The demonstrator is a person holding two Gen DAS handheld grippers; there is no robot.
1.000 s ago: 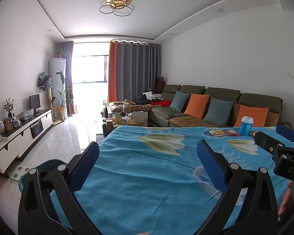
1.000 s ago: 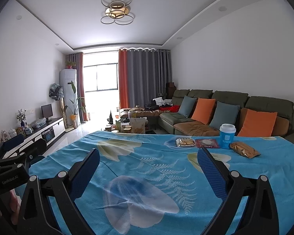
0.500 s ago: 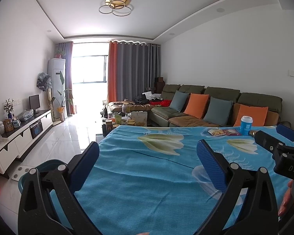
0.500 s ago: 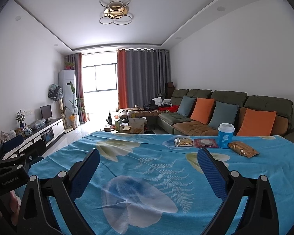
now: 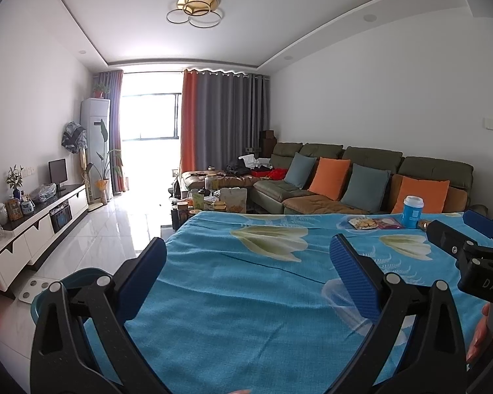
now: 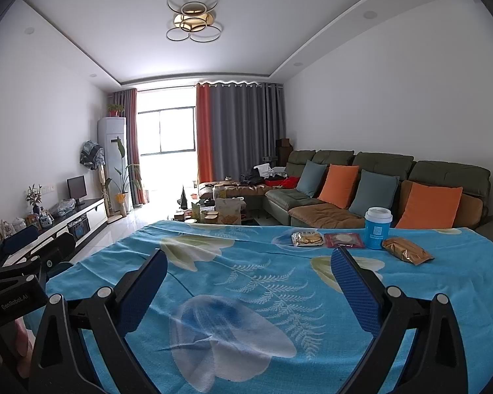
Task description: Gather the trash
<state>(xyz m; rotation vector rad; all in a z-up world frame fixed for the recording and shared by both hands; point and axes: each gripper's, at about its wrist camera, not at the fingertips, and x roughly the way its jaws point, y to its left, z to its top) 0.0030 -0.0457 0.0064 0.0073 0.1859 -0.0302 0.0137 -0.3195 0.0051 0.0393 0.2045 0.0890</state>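
Observation:
On the far right of the blue flowered tablecloth [image 6: 246, 282] lie a clear snack packet [image 6: 307, 239], a red wrapper [image 6: 343, 239], a blue paper cup with a white lid [image 6: 377, 228] and a golden-brown packet [image 6: 407, 255]. The cup [image 5: 411, 211] and snack packet [image 5: 361, 223] also show in the left wrist view. My right gripper [image 6: 246, 282] is open and empty, well short of them. My left gripper [image 5: 246, 269] is open and empty over the table's left part. A teal bin [image 5: 72, 282] stands on the floor at the table's left edge.
A green sofa with orange and grey cushions [image 6: 378, 187] runs behind the table. A cluttered coffee table [image 5: 210, 200] stands beyond the far edge. A white TV cabinet [image 5: 39, 226] lines the left wall over a white tiled floor.
Both views have shifted only slightly. Both grippers stay open and empty, and nothing on the table has moved.

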